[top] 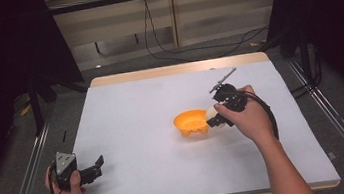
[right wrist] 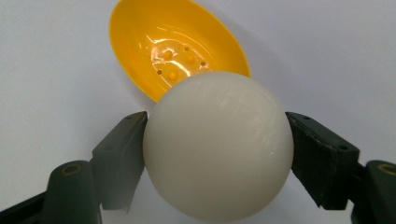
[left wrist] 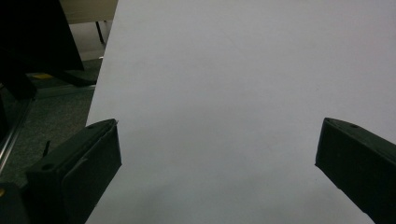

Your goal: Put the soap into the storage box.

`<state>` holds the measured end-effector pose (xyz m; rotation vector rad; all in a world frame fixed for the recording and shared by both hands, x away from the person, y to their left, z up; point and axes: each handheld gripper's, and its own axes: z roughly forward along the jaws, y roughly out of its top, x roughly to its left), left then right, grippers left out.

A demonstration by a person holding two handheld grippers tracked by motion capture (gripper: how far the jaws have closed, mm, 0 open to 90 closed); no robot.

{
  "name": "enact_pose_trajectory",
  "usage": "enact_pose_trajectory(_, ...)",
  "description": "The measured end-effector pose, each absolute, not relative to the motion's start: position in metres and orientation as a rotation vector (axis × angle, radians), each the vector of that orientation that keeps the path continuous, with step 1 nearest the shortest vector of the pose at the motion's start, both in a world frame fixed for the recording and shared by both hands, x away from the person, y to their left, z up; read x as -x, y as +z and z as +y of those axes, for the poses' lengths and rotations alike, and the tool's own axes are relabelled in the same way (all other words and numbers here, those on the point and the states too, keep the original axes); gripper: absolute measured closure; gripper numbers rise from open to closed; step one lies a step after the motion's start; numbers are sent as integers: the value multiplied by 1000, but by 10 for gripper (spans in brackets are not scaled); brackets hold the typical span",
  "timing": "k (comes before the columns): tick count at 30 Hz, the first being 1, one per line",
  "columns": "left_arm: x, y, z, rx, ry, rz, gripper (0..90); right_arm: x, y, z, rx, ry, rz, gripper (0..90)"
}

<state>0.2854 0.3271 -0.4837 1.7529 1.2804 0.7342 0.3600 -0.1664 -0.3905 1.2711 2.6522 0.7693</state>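
White ball point(right wrist: 218, 145) pinched between the two black jaws of the right gripper point(top: 214, 118), one jaw pressed to each side, as seen in the right gripper view. Held at the near-right rim of the yellow-orange bowl point(top: 191, 122), just above the table; whether ball and rim touch cannot be told. Bowl upright on the white table covering point(top: 131, 112), right of centre, interior glossy with small dots and holes at its bottom point(right wrist: 175, 63). Right hand point(top: 245, 115) wrapped around the gripper body, black cable looping back along the forearm. Left gripper point(top: 94, 170) at the near-left corner of the table, held by the left hand point(top: 69, 191), grey three-cornered plate on top. Jaws spread wide apart in the left gripper view point(left wrist: 219, 158), with bare white covering between them. Left gripper well apart from the bowl and ball. Grey floor and dark stands beyond the table's left edge.
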Motion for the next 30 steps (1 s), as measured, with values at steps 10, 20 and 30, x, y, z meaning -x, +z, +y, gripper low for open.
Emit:
enact_pose_trajectory(10, -285, -484, 328, -1755, 738, 1280, 1, -370, -389, -145, -1245, 759, 2677, 246)
enact_pose_trajectory(20, -286, -484, 328, -1754, 737, 1281, 1, -378, -391, -129, -1233, 750, 2686, 246)
enact_pose_trajectory(30, -286, -484, 328, -1754, 737, 1281, 1, -384, -397, -115, -1265, 740, 2671, 246)
